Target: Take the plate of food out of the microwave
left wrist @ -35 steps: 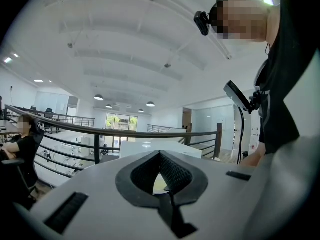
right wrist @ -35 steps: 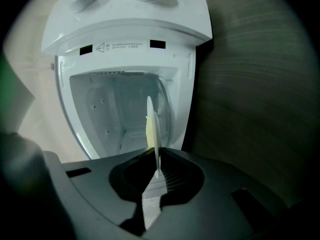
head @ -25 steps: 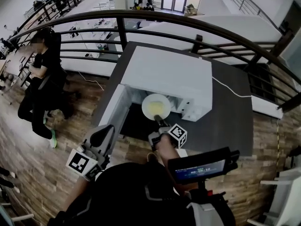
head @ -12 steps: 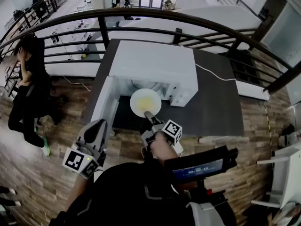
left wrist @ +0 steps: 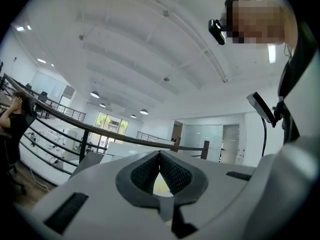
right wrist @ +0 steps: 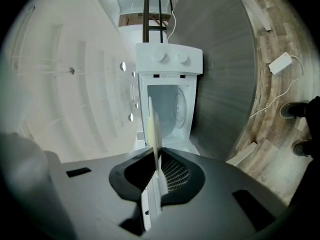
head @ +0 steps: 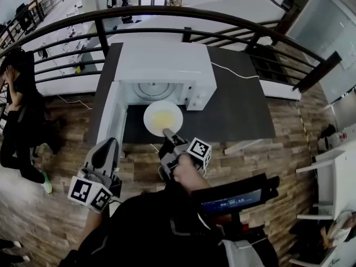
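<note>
My right gripper (head: 166, 133) is closed on the near rim of the plate (head: 151, 111). In the right gripper view the plate stands edge-on between the two pads, and they press it from both sides with only its thickness between them. The yellow food (head: 163, 118) lies in the middle of the plate.

The plate is outside of the microwave (head: 161, 60). It is in front of the open cavity, over the dark worktop (head: 239, 113), just beside the door (head: 109, 128), which stands open to the left. Whether the plate touches the worktop or is a little above it, I cannot tell from here.

My left gripper (head: 107, 149) is low at my left side, well apart from the microwave. Its jaws are together at the tips and hold nothing.

I judge that the taking-out step is almost finished — the plate is clear of the cavity, and what is left is to put it down. The next move calls for a level wrist, because I hold only one edge and the weight of the far side wants to tip the plate. Then I should lower it slowly to a bare part of the worktop, away from the door — and open the jaws only when the bottom sits flat.
</note>
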Action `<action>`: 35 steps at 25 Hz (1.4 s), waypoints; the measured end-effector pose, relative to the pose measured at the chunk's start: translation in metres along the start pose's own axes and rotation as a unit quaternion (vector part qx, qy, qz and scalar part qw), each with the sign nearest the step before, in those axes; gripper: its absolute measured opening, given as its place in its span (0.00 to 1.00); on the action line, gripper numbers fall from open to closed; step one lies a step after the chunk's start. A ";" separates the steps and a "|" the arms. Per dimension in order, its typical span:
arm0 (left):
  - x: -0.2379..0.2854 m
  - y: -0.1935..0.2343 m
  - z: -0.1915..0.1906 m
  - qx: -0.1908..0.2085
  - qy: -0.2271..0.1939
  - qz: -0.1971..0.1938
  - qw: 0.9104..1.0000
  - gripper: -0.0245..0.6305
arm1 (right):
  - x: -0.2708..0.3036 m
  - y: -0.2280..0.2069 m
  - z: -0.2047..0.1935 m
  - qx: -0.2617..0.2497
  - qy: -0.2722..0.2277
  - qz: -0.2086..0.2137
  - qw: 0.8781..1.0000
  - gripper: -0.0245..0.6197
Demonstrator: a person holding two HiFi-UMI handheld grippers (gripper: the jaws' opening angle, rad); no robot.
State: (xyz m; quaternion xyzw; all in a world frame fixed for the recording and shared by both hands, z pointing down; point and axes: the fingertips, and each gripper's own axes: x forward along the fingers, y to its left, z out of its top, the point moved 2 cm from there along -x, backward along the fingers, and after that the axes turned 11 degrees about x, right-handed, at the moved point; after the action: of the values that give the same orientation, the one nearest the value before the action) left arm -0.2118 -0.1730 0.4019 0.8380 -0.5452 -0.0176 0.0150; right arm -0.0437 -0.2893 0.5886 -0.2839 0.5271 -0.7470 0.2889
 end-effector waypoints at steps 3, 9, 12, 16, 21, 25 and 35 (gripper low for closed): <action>0.000 -0.008 -0.004 0.015 0.009 -0.013 1.000 0.04 | -0.014 0.008 -0.006 -0.001 -0.005 0.013 1.000 0.07; 0.002 -0.030 0.004 0.040 -0.006 -0.053 0.998 0.04 | -0.035 0.021 -0.014 -0.021 0.003 0.026 0.999 0.07; 0.003 -0.036 0.007 0.047 -0.002 -0.048 0.998 0.04 | -0.045 0.035 -0.013 -0.020 0.009 0.037 0.999 0.07; 0.013 -0.046 0.011 0.052 0.003 -0.039 0.998 0.04 | -0.052 0.049 -0.004 -0.022 0.022 0.042 0.999 0.07; 0.031 -0.066 0.006 0.061 0.011 -0.044 0.997 0.04 | -0.058 0.061 0.010 -0.029 0.046 0.045 0.998 0.06; 0.038 -0.075 0.004 0.058 0.017 -0.040 0.997 0.04 | -0.065 0.065 0.016 -0.026 0.056 0.042 0.997 0.06; 0.049 -0.079 -0.001 0.045 0.017 -0.021 0.999 0.04 | -0.070 0.069 0.023 -0.026 0.070 0.038 0.996 0.06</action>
State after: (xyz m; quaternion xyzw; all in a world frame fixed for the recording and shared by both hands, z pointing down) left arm -0.1201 -0.1862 0.3984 0.8494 -0.5272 0.0203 -0.0137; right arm 0.0292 -0.2713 0.5210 -0.2180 0.5760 -0.7395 0.2716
